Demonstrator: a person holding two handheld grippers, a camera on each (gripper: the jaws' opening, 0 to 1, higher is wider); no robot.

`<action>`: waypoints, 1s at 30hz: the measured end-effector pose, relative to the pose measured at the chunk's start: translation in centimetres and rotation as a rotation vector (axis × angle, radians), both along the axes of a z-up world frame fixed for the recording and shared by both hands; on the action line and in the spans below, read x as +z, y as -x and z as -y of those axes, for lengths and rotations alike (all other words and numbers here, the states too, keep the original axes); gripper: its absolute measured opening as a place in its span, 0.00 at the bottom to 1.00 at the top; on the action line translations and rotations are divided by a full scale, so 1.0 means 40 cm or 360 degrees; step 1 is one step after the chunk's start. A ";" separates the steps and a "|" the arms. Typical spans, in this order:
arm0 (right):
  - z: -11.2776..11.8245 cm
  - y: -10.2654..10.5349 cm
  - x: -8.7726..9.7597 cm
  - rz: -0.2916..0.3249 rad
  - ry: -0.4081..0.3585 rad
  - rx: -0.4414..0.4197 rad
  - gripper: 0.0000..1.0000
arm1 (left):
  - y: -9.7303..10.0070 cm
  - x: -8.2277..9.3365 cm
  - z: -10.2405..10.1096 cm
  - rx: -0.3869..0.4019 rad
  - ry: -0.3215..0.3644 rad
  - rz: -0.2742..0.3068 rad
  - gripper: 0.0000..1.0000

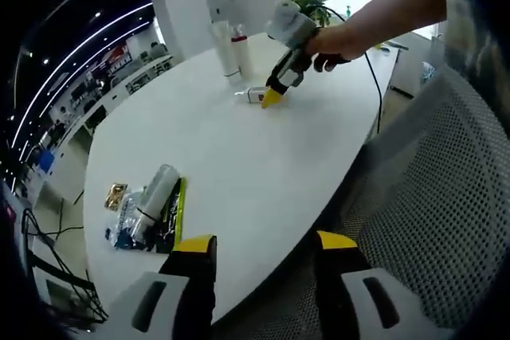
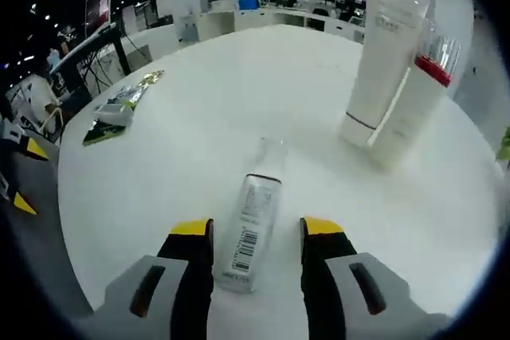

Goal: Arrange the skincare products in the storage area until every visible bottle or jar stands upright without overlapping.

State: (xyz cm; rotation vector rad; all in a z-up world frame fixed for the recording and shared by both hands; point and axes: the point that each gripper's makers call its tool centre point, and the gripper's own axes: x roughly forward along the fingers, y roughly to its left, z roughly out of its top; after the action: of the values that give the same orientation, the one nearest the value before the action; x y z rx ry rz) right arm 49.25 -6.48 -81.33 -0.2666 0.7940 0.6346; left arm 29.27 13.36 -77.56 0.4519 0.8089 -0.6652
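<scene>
A small clear bottle [image 2: 253, 224] with a barcode label lies on its side on the white table [image 2: 199, 117]. My right gripper [image 2: 256, 232] is open, one jaw on either side of the bottle's lower end with gaps between. Beyond it a tall white tube [image 2: 382, 61] and a bottle with a red band [image 2: 414, 97] stand upright, close together. In the left gripper view the lying bottle [image 1: 253, 95] is at the yellow tip of the right gripper [image 1: 272, 99], next to the tube [image 1: 225, 49] and the red-capped bottle [image 1: 241, 53]. My left gripper [image 1: 265, 244] hangs open off the table's near edge.
Plastic-wrapped packets [image 1: 147, 212] lie near the table's edge, also seen as packets [image 2: 119, 105]. A potted plant [image 1: 307, 1] stands at the far end. A grey mesh chair [image 1: 430, 220] is beside my left gripper. A hand [image 1: 331, 41] holds the right gripper.
</scene>
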 end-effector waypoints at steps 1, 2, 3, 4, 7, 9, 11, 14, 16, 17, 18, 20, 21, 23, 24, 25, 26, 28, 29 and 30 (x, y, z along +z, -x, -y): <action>0.016 0.004 -0.003 -0.0014 0.0040 -0.0033 0.33 | -0.002 0.002 -0.004 0.0019 0.0002 0.0002 0.50; 0.021 0.009 -0.001 -0.0010 0.0039 -0.0058 0.28 | -0.006 0.005 -0.006 0.0031 0.0002 0.0015 0.50; 0.023 0.016 -0.002 -0.0017 0.0047 -0.0055 0.23 | -0.012 0.014 -0.010 0.0043 0.0007 0.0053 0.50; 0.027 0.010 0.001 0.0006 0.0053 -0.0073 0.20 | -0.014 0.019 -0.010 0.0041 0.0013 0.0071 0.50; 0.019 0.036 0.003 -0.0037 0.0046 -0.0042 0.19 | -0.012 0.016 -0.013 0.0052 0.0014 0.0064 0.50; 0.014 0.039 0.023 0.0010 0.0006 -0.0021 0.19 | -0.010 0.011 -0.024 0.0067 -0.0020 0.0046 0.50; 0.005 0.055 0.044 0.0011 -0.0058 -0.0038 0.19 | -0.018 0.025 -0.026 0.0076 -0.0011 0.0093 0.50; -0.016 0.069 0.080 0.0067 -0.0140 -0.0033 0.19 | -0.019 0.025 -0.022 0.0083 0.0008 0.0084 0.50; -0.033 0.078 0.106 0.0093 -0.0217 -0.0044 0.19 | -0.016 0.025 -0.020 0.0070 0.0007 0.0080 0.50; -0.044 0.080 0.123 0.0117 -0.0276 -0.0063 0.19 | -0.014 0.024 -0.023 0.0082 0.0003 0.0071 0.50; -0.055 0.087 0.136 0.0132 -0.0309 -0.0070 0.19 | -0.017 0.024 -0.028 0.0100 0.0004 0.0076 0.50; -0.086 0.104 0.162 0.0132 -0.0414 -0.0110 0.19 | -0.029 0.023 -0.046 0.0220 0.0043 0.0041 0.50; -0.105 0.113 0.182 0.0159 -0.0469 -0.0117 0.19 | -0.037 0.027 -0.046 0.0258 0.0097 0.0033 0.50; -0.137 0.130 0.210 0.0174 -0.0573 -0.0131 0.18 | -0.043 0.029 -0.055 0.0282 0.0106 0.0035 0.50; -0.153 0.139 0.223 0.0173 -0.0627 -0.0137 0.18 | -0.042 0.028 -0.058 0.0293 0.0104 0.0021 0.50; -0.177 0.156 0.240 0.0174 -0.0687 -0.0128 0.18 | -0.042 0.030 -0.053 0.0295 0.0126 0.0014 0.50; -0.206 0.177 0.256 0.0178 -0.0732 -0.0087 0.18 | -0.042 0.034 -0.044 0.0291 0.0173 0.0015 0.50; -0.245 0.207 0.277 0.0187 -0.0788 -0.0020 0.19 | -0.038 0.037 -0.037 0.0287 0.0205 -0.0009 0.50; -0.263 0.222 0.285 0.0176 -0.0823 -0.0004 0.19 | -0.037 0.041 -0.027 0.0300 0.0265 -0.0029 0.50; -0.290 0.241 0.297 0.0163 -0.0869 0.0034 0.19 | -0.041 0.046 -0.026 0.0340 0.0325 -0.0043 0.51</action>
State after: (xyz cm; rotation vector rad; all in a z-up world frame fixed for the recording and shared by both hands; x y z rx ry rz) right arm 39.62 5.12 -69.43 0.1901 0.4949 0.8247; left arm 30.92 14.38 -75.71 0.1686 0.7931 -0.5491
